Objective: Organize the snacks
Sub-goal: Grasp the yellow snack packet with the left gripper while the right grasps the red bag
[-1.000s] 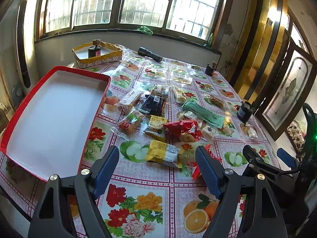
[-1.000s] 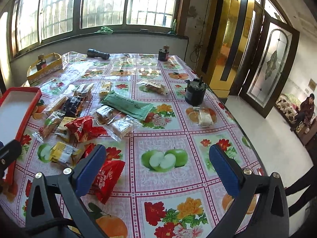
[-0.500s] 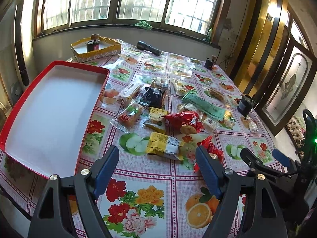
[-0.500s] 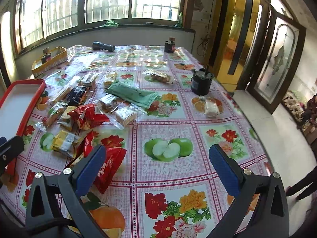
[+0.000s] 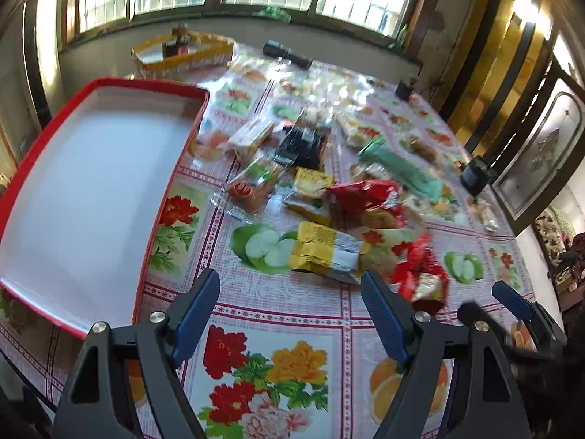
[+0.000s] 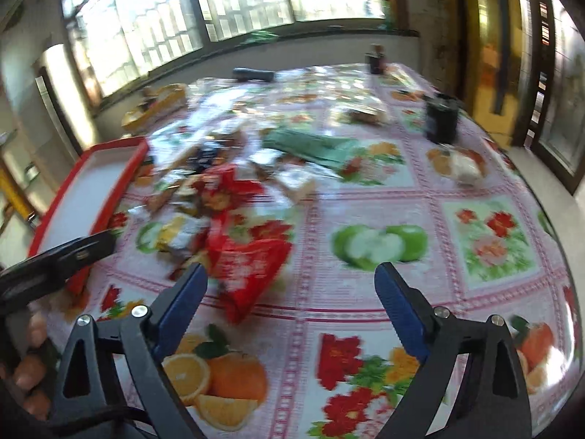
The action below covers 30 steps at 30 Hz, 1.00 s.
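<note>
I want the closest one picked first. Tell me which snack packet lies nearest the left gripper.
The yellow and silver packet, lying partly on the printed green apple just ahead of the open left gripper. The other packets lie farther back or off to the right.

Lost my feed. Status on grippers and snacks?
Left gripper open, empty. Right gripper open, jaws just narrowing, empty. Snacks loose on table; red tray unfilled. Nothing blocking.

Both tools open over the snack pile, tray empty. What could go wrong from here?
1. The yellow packet overlaps neighbouring wrappers, so the left tool may pinch two at once.
2. The right tool, whose jaws have just been closing on nothing, sits close to the left tool beside the red packet; they could collide.
</note>
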### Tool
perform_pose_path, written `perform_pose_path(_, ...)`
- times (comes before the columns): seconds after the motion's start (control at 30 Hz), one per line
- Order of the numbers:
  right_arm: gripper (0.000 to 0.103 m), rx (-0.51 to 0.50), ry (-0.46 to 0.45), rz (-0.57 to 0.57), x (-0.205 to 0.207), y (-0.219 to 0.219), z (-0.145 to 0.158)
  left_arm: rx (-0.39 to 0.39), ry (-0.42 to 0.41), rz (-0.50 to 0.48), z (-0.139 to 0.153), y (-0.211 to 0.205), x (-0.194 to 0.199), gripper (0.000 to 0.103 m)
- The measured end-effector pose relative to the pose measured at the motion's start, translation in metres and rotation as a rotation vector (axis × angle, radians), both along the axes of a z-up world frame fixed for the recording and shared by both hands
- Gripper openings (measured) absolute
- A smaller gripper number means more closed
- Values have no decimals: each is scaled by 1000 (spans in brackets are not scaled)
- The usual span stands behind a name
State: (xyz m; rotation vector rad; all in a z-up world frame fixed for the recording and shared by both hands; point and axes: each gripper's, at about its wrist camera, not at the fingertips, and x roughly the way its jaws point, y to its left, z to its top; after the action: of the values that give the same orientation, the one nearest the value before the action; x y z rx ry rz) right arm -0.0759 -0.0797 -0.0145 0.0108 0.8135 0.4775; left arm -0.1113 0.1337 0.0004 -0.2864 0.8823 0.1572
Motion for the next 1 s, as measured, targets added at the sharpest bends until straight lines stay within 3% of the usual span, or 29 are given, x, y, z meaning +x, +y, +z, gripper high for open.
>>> perform_pose_path(0.1, 93, -19, 5, 84, 1, 15, -3, 37, 36, -27, -6, -3, 15, 80)
perform_pose_path(0.3, 93, -34, 23, 157, 18, 30, -9, 36, 118, -165, -20, -21, 57, 80)
perform_pose_path(0.53, 93, -37, 107, 215, 42, 38, -25, 59, 200, -222, -42, -28, 83, 80)
perform_pose_path(0.67, 92, -26, 138, 232, 46, 39, -29, 85, 199, -237, -44, -28, 86, 78)
perform_pose_path(0.73, 88, -23, 139, 245, 45, 39, -30, 101, 190, -254, -44, -30, 86, 66)
perform_pose_path(0.87, 85, -21, 136, 257, 44, 40, -29, 105, 179, -274, -42, -32, 88, 57)
perform_pose_path(0.9, 84, -11, 140, 258, 45, 38, -30, 104, 172, -274, -41, -31, 88, 46)
perform_pose_path(1.0, 82, 9, 154, 252, 47, 35, -30, 80, 176, -268, -40, -25, 86, 44)
